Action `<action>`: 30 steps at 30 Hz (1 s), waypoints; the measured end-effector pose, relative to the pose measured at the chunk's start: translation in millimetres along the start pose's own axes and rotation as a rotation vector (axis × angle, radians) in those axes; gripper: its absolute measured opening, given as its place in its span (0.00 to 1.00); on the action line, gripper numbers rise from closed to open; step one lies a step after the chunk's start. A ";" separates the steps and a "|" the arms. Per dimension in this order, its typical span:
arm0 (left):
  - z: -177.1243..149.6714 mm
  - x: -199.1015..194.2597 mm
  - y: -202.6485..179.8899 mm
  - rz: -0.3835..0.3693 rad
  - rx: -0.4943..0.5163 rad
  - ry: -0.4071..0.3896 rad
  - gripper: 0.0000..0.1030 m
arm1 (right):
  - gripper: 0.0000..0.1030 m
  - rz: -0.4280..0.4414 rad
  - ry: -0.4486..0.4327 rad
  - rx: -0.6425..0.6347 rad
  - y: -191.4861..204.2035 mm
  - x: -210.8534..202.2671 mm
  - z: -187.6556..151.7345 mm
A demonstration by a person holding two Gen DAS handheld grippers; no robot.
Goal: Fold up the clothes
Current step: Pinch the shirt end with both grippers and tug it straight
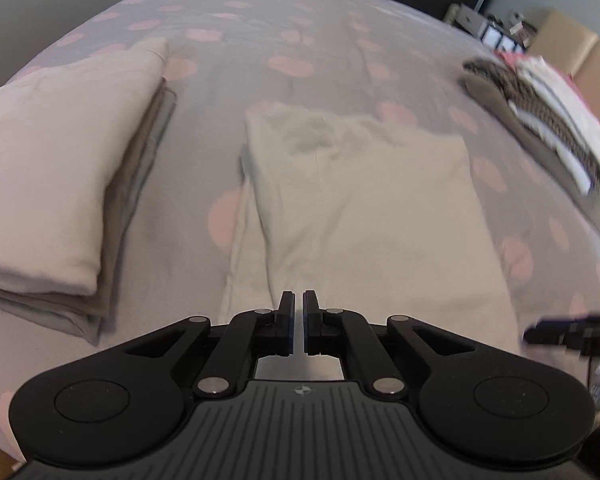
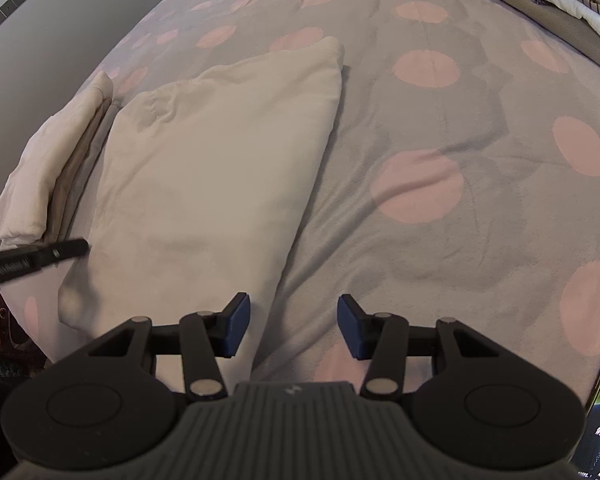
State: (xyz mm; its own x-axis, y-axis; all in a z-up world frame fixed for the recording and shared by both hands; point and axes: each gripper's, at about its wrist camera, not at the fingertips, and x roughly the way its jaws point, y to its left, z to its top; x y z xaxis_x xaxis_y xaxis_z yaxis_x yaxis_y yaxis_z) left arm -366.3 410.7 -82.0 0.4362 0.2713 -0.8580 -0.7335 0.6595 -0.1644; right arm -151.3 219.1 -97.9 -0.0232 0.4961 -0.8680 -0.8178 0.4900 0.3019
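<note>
A cream garment [image 1: 360,200], folded into a long panel, lies flat on the grey bedspread with pink dots [image 1: 260,32]. My left gripper [image 1: 296,300] hovers at its near edge with the jaws shut; I cannot tell whether any fabric is pinched between them. In the right wrist view the same garment [image 2: 204,184] stretches away to the left. My right gripper [image 2: 292,320] stands open over its near right edge, with nothing between the blue pads. The left gripper's black finger [image 2: 60,250] reaches the garment's left side. The right gripper [image 1: 572,334] shows blurred at the frame's right edge.
A folded stack of pale and tan clothes [image 1: 52,168] lies left of the garment, seen again as the stack [image 2: 40,176]. A pile of striped and white clothes [image 1: 540,112] sits at the bed's right. Cardboard boxes [image 1: 572,48] stand beyond. Bare bedspread [image 2: 460,160] spreads to the right.
</note>
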 end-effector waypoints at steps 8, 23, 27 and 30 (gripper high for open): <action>-4.0 -2.0 8.0 0.100 -0.017 -0.023 0.48 | 0.50 0.020 0.015 0.034 -3.8 4.4 3.6; -27.4 21.0 25.3 0.047 -0.097 0.145 0.62 | 0.52 0.108 0.111 0.055 7.5 35.5 -12.3; -28.5 20.3 18.4 0.025 -0.086 0.143 0.39 | 0.41 0.092 0.109 0.004 16.0 36.8 -13.2; -28.1 17.4 15.2 -0.002 -0.086 0.140 0.19 | 0.18 0.125 0.116 0.010 17.6 33.2 -9.2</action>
State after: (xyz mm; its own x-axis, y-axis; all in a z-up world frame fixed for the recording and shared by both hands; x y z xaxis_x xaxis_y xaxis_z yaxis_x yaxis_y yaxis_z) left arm -384.5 405.7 -113.1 0.3654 0.1654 -0.9160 -0.7769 0.5962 -0.2022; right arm -171.7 237.5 -125.0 -0.1915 0.4679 -0.8628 -0.7988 0.4364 0.4140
